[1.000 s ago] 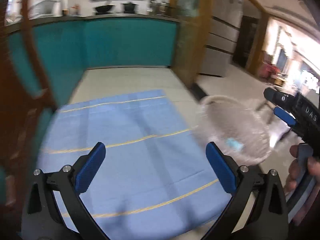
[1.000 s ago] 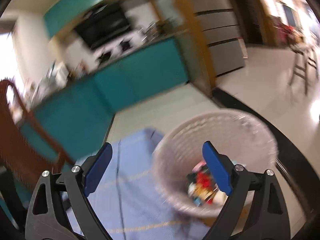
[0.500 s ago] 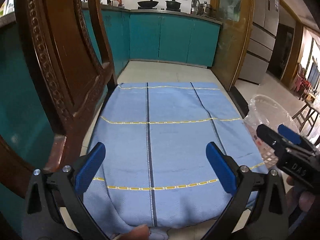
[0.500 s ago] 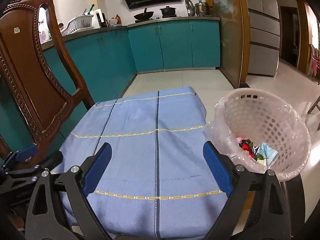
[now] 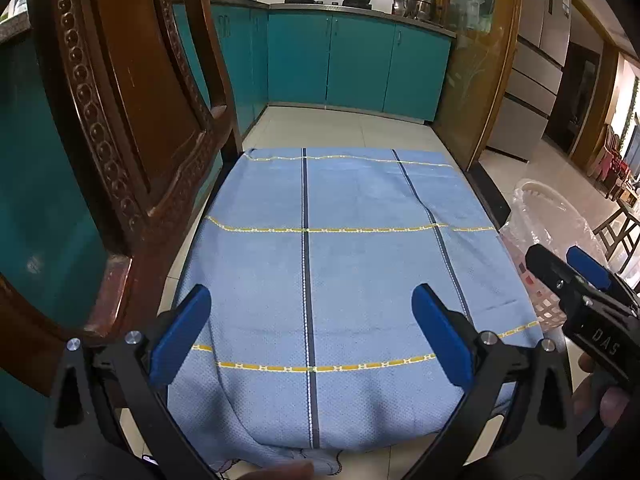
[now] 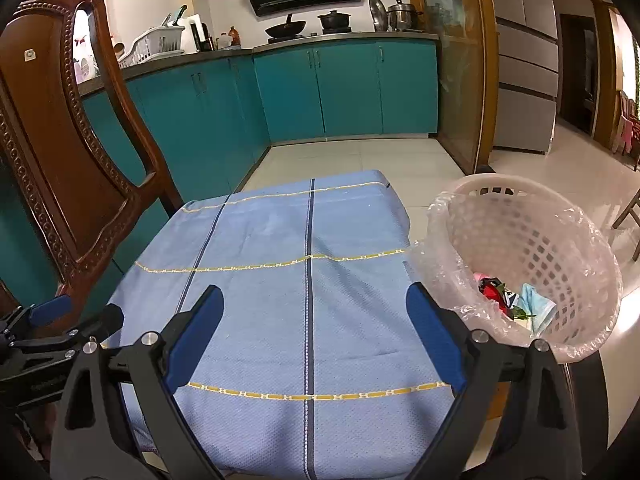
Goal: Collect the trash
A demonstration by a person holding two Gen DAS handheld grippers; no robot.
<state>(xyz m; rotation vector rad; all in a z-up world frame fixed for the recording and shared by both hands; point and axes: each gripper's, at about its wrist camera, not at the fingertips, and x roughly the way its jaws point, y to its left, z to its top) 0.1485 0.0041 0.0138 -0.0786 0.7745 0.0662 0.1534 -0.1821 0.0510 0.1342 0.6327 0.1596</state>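
Note:
A white plastic basket [image 6: 532, 216] lined with a clear bag stands on the floor right of the table; red, blue and pink trash [image 6: 508, 300] lies in its bottom. It also shows in the left wrist view [image 5: 548, 208]. My left gripper [image 5: 312, 328] is open and empty over the near part of the blue tablecloth [image 5: 340, 248]. My right gripper [image 6: 312, 332] is open and empty over the same cloth [image 6: 280, 264], with the basket just to its right. Each gripper shows at the edge of the other's view.
A carved brown wooden chair [image 5: 132, 120] stands close at the table's left side [image 6: 60, 152]. Teal kitchen cabinets [image 6: 340, 88] line the back and left. A wooden door frame [image 5: 496, 60] and fridge [image 6: 524, 52] are at the right. Tiled floor lies beyond the table.
Both views swung from the basket and a blurred kitchen to face squarely along the table. Over the last half second both grippers stayed open and barely moved.

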